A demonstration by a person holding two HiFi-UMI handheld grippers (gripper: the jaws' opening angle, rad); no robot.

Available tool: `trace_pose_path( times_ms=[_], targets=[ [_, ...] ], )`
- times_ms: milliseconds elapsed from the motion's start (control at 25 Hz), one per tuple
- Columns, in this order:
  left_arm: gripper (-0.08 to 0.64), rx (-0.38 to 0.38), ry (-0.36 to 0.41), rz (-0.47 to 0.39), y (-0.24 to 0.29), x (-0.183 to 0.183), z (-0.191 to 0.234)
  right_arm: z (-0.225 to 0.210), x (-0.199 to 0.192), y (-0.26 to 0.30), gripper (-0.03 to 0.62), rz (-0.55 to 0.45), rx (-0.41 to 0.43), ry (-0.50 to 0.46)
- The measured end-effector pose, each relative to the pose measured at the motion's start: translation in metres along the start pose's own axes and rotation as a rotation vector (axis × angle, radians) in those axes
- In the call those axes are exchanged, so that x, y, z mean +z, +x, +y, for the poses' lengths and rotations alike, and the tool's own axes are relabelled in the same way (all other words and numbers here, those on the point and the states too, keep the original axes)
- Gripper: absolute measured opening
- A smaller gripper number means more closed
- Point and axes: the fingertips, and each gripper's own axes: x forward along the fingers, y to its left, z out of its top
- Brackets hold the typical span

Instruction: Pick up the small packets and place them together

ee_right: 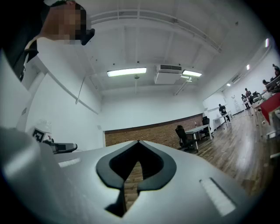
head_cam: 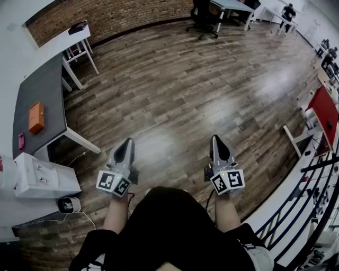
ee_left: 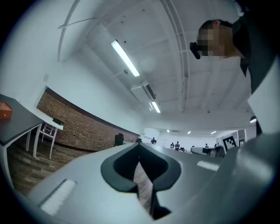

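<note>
Both grippers are held side by side in front of the person's body, above the wooden floor (head_cam: 175,90). My left gripper (head_cam: 126,142) is shut with nothing in it, and its jaws meet at the tip (ee_left: 139,142). My right gripper (head_cam: 216,138) is also shut and empty, its jaws closed together (ee_right: 138,141). Far to the left, a grey table (head_cam: 45,90) carries an orange packet (head_cam: 36,117) and a small pink item (head_cam: 21,141). The left gripper view catches the orange packet (ee_left: 5,110) at its left edge. Both grippers are well away from that table.
A white cabinet (head_cam: 42,177) stands below the grey table, with a white desk (head_cam: 74,39) beyond it. A black office chair (head_cam: 203,16) is at the back. A red table (head_cam: 324,108) and a dark railing (head_cam: 312,201) line the right side.
</note>
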Motion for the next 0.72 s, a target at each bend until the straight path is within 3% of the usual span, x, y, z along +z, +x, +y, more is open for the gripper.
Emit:
trace_pose_path(
  times_ms=[720],
  targets=[
    [-0.001,0.035,-0.021,0.006,-0.013,-0.001,0.019,0.018,-0.011,0.022,0.002,0.039,0.039,0.026]
  ],
)
